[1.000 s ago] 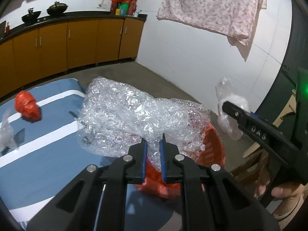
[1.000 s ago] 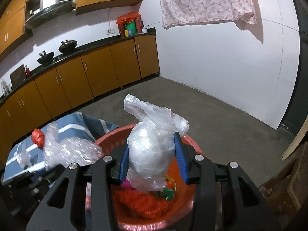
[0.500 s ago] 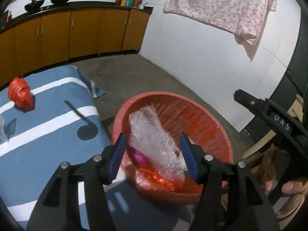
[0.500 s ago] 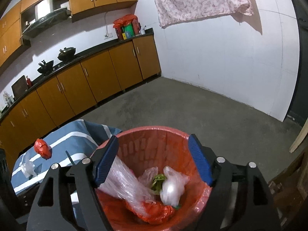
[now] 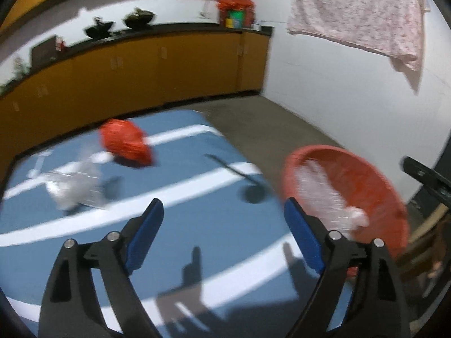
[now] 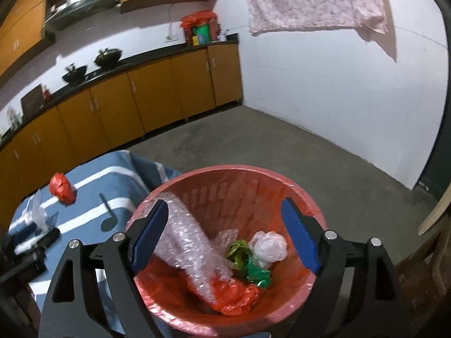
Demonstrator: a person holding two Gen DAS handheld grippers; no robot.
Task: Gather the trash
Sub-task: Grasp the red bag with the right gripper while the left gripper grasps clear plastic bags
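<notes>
Our left gripper, spread wide and empty, faces the red bag ahead-left; our right gripper, equally wide, hangs over the bin below.

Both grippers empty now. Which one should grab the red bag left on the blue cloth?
Left. The left gripper is open over the blue cloth, facing the red bag. The right gripper is open above the basket, with the bag off to its far left.
</notes>
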